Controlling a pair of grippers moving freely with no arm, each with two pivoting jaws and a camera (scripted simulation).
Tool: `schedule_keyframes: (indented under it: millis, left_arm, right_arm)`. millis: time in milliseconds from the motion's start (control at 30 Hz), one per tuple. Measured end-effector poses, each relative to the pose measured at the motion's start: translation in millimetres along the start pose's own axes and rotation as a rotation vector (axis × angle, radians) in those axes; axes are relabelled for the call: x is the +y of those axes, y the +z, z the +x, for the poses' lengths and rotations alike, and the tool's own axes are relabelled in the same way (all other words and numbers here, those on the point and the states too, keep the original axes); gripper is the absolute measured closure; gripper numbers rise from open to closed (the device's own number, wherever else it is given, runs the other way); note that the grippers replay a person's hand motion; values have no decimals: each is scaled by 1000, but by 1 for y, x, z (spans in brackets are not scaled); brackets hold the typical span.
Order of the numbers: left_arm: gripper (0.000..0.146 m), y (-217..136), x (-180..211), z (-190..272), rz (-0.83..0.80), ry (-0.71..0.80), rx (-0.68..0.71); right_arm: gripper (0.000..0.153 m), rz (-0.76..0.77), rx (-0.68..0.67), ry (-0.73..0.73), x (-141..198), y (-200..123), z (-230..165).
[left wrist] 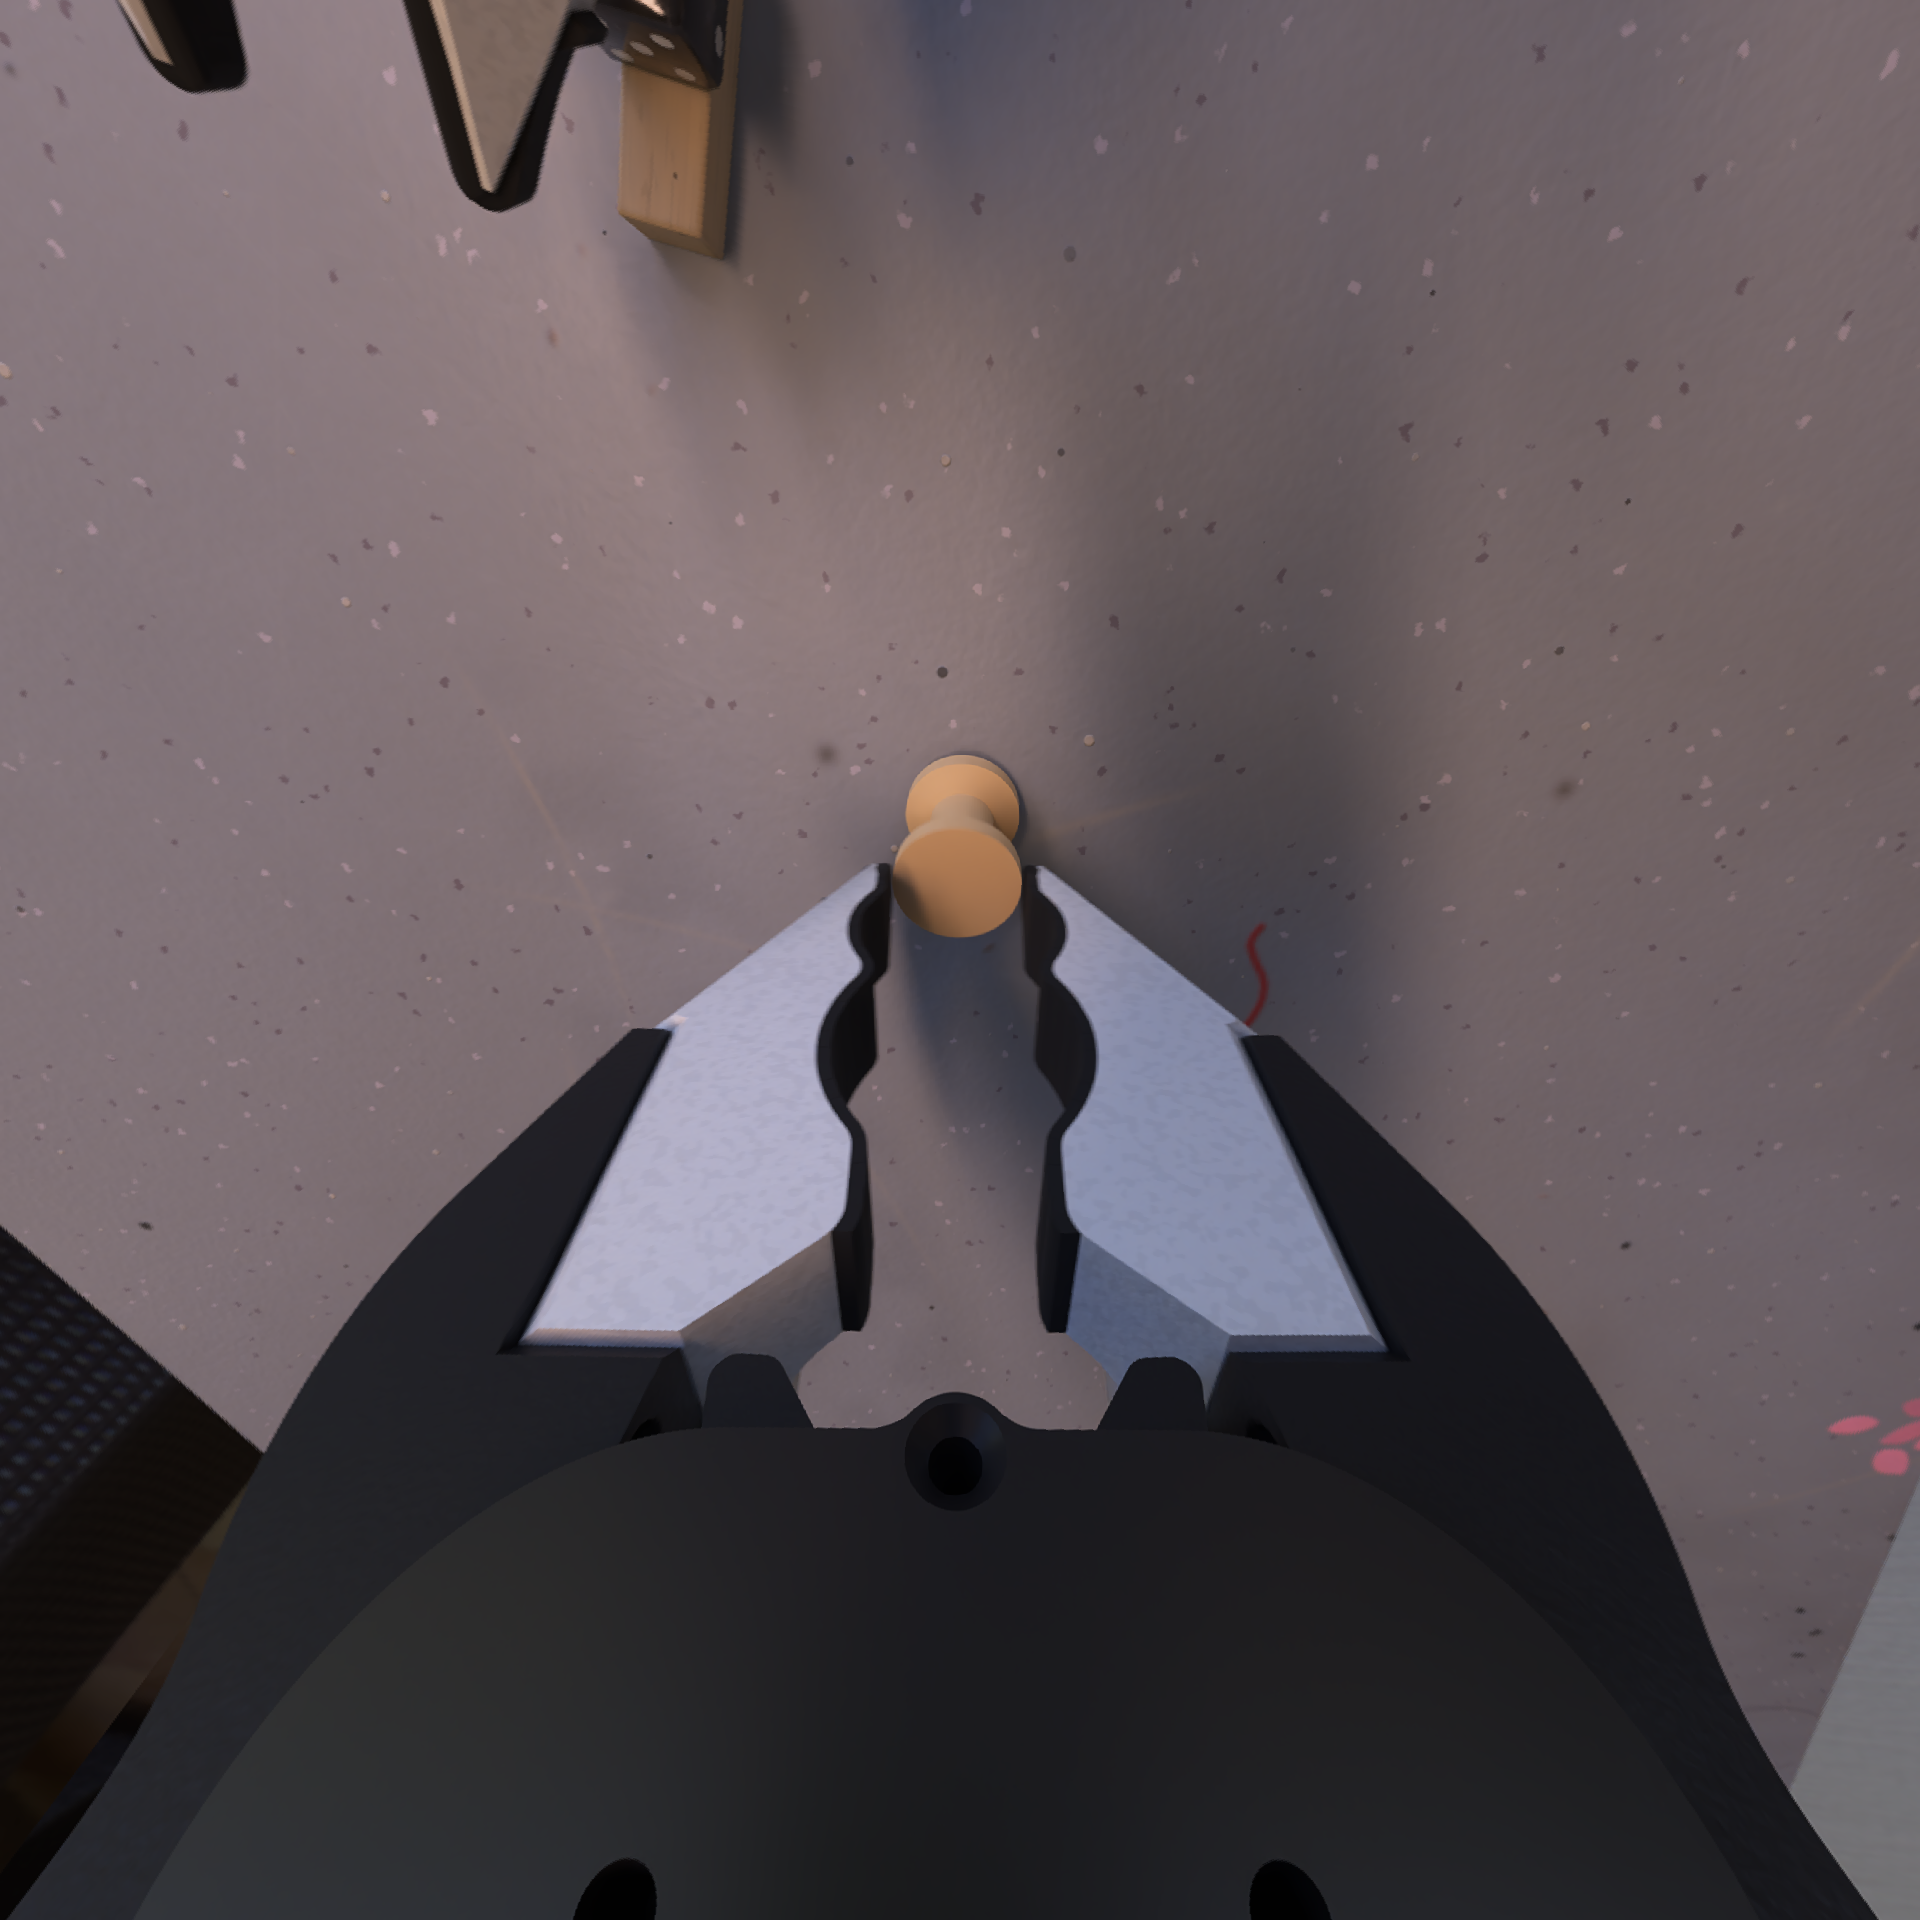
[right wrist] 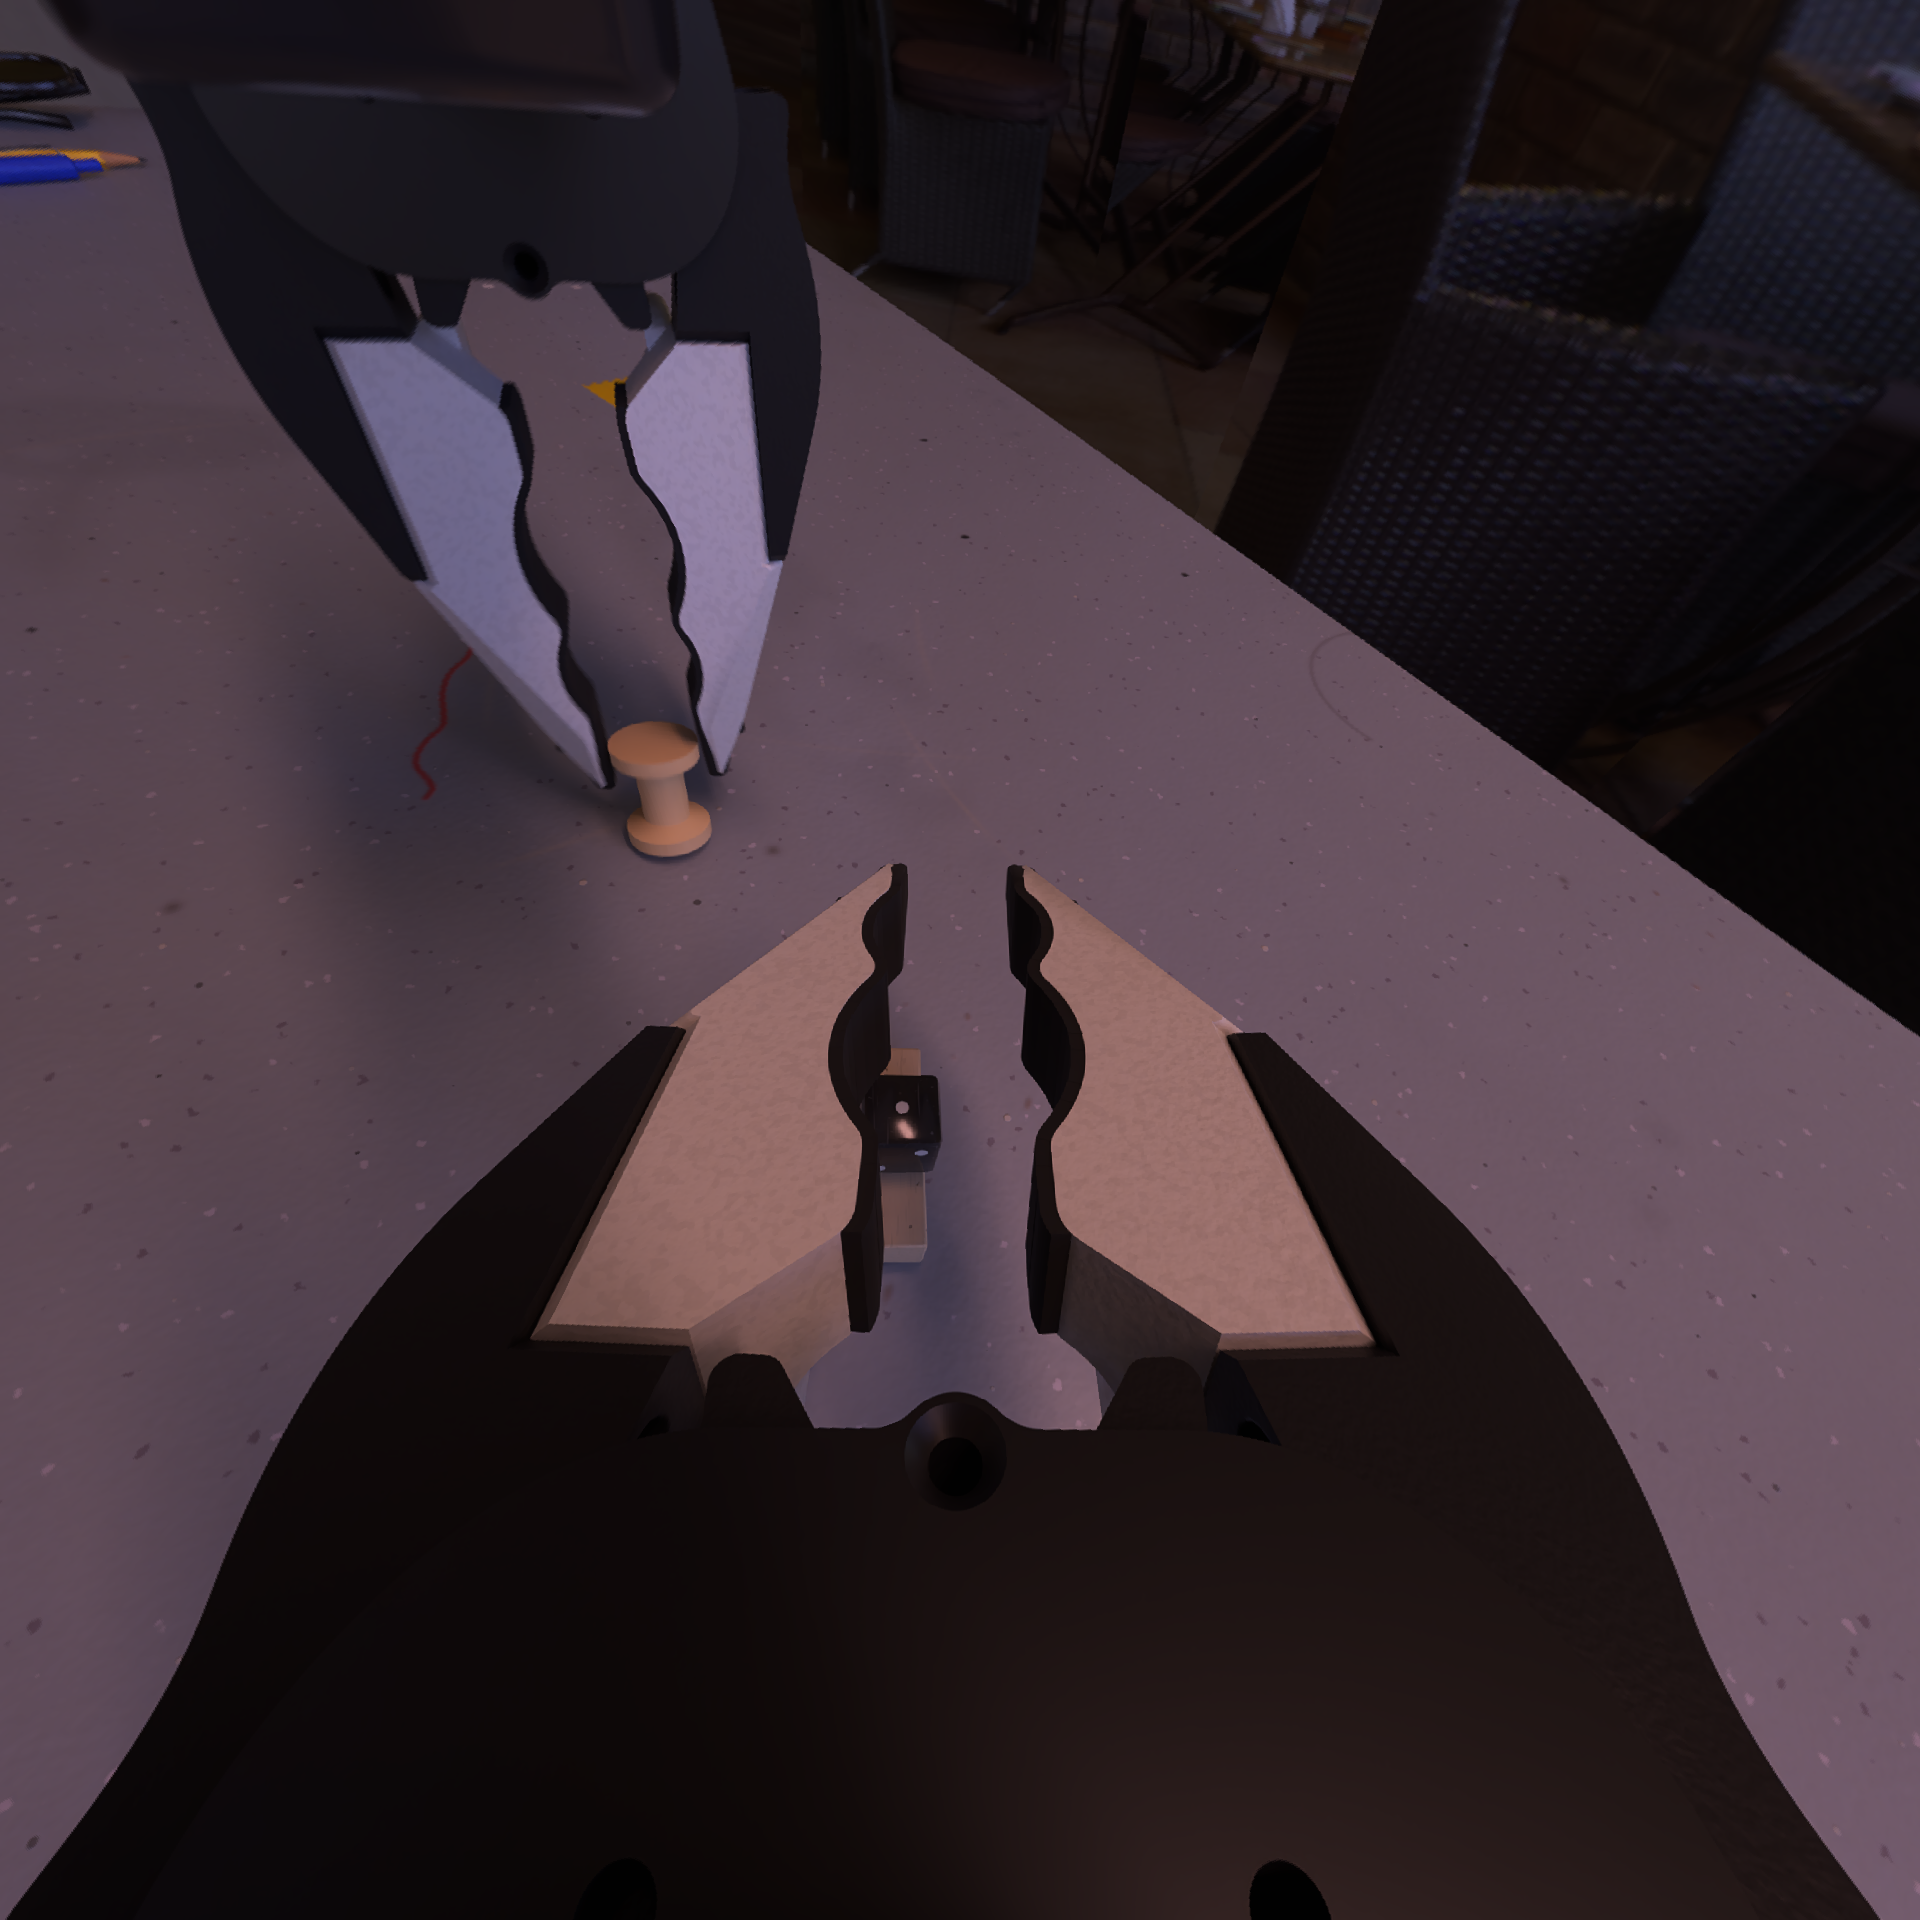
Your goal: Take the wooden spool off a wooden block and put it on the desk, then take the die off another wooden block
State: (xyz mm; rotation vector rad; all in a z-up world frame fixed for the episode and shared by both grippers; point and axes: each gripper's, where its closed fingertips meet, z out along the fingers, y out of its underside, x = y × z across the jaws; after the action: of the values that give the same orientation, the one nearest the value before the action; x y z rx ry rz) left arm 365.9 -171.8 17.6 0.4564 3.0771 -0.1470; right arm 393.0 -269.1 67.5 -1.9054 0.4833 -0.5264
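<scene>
Left gripper [left wrist: 957, 871] points down, fingers parted either side of the small tan wooden spool [left wrist: 957, 844], which stands upright on the speckled grey tabletop [left wrist: 1351, 520], apparently set down. Right gripper [right wrist: 956, 871] hangs above, also spread, over the black die [right wrist: 906, 1124] sitting on its pale wooden block [right wrist: 906, 1226], lined up to grasp.

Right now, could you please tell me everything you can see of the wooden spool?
The wooden spool is pale, smooth, unpainted wood: two round flanges joined by a narrower waist. It stands upright on its lower flange on the speckled grey desk, off any block. The left gripper is open, its fingertips flanking the upper flange; whether they touch it is unclear.
</scene>
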Motion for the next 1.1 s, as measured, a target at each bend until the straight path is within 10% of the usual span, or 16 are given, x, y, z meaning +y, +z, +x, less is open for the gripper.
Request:
schedule_keyframes:
  millis: [200, 467, 767, 1100]
  left_arm:
    - [95, -1, -3, 3, 72, -17, -22]
    - [94, -31, -19, -2, 464, -135, -152]
    - [101, -39, -12, -25, 803, -331, -272]
    - [117, -49, -12, -34, 932, -388, -379]
  right_arm:
    - [134, 11, -3, 27, -1, -1, 1]
    - [129, -39, 65, 63, 1, 1, 8]
    - [85, -147, 144, 222, -2, 19, 6]
    - [74, -155, 271, 301, 2, 42, 16]
